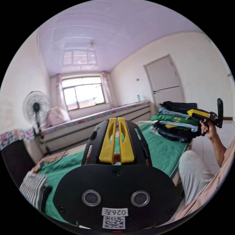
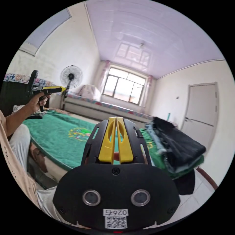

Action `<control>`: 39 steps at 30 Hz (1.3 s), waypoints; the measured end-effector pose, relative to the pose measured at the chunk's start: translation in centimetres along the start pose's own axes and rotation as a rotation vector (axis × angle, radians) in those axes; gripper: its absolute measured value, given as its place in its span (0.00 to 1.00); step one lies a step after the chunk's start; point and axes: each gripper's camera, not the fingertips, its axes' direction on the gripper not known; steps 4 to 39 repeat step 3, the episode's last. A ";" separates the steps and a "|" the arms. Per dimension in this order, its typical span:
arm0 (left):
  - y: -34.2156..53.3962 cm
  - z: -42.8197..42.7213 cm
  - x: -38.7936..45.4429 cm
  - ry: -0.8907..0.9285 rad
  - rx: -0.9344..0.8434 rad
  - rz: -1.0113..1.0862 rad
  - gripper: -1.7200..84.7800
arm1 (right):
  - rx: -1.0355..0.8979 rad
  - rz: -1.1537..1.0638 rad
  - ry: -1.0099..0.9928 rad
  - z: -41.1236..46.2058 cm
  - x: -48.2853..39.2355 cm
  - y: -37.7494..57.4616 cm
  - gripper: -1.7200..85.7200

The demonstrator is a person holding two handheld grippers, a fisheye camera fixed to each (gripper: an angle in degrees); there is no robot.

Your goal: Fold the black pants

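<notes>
Both tools are raised above the green bed (image 2: 61, 144), each with its yellow jaws closed together on nothing: left tool (image 1: 117, 120), right tool (image 2: 116, 119). The black pants (image 2: 181, 144) lie folded on top of the clothes pile (image 1: 177, 120) at the right view's 3 o'clock

Both views ride above the green-covered bed (image 1: 156, 149), facing the far window (image 1: 83, 93). Both take in the tall pile of folded clothes (image 2: 173, 146). Each sees the other yellow-jawed claw (image 1: 195, 113) held off to one side.
</notes>
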 end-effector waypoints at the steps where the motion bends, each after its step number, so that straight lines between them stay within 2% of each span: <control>1: 1.8 -2.0 -1.3 -0.053 -0.024 -0.021 0.02 | -0.010 -0.016 -0.036 1.4 -1.0 -0.9 0.01; 3: 9.5 -10.2 -6.3 -0.281 -0.128 -0.122 0.01 | 0.006 -0.100 -0.166 6.8 -5.8 -4.6 0.01; 39: 9.5 -10.2 -6.3 -0.281 -0.128 -0.122 0.01 | 0.006 -0.100 -0.166 6.8 -5.8 -4.6 0.01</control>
